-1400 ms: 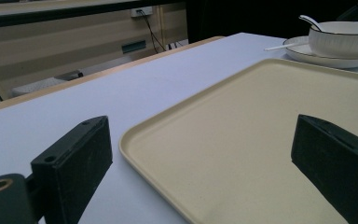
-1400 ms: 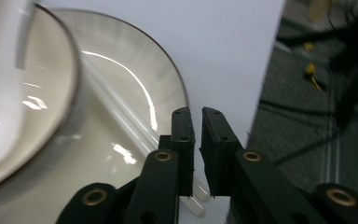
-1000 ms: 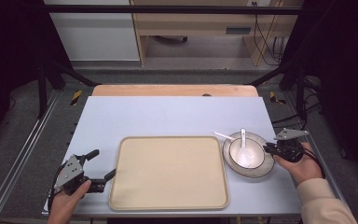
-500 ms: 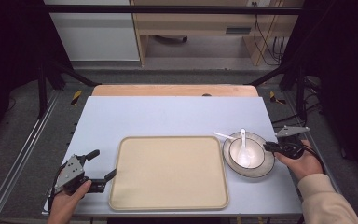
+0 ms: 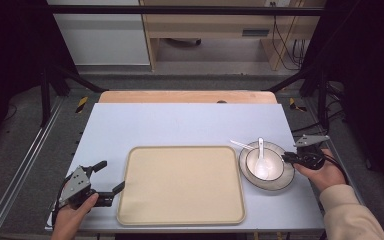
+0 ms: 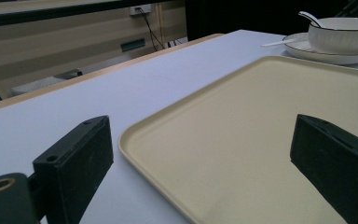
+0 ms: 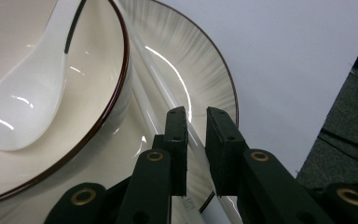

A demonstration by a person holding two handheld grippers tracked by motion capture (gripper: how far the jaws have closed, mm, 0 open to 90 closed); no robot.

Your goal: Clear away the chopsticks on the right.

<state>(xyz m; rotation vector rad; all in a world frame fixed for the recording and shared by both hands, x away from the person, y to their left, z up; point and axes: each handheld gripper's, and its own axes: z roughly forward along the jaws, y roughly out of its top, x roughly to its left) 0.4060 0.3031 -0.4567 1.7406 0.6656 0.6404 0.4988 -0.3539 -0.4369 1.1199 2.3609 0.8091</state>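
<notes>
A white bowl with a white spoon in it stands on a grey-rimmed plate at the right of the table. White chopsticks lie across the plate behind the bowl. In the right gripper view my right gripper is shut on the chopsticks over the plate's rim, beside the bowl. My right gripper sits at the plate's right edge. A beige tray lies in the middle. My left gripper stands open at its left edge, with the tray's corner between the jaws.
The pale blue table top stretches bare behind the tray. A wooden strip runs along its far edge. Black frame posts and cables stand beyond the table. The table's right edge is close to my right hand.
My right hand has shifted slightly at the plate's right rim. The left gripper, tray, bowl and spoon have stayed where they were.
</notes>
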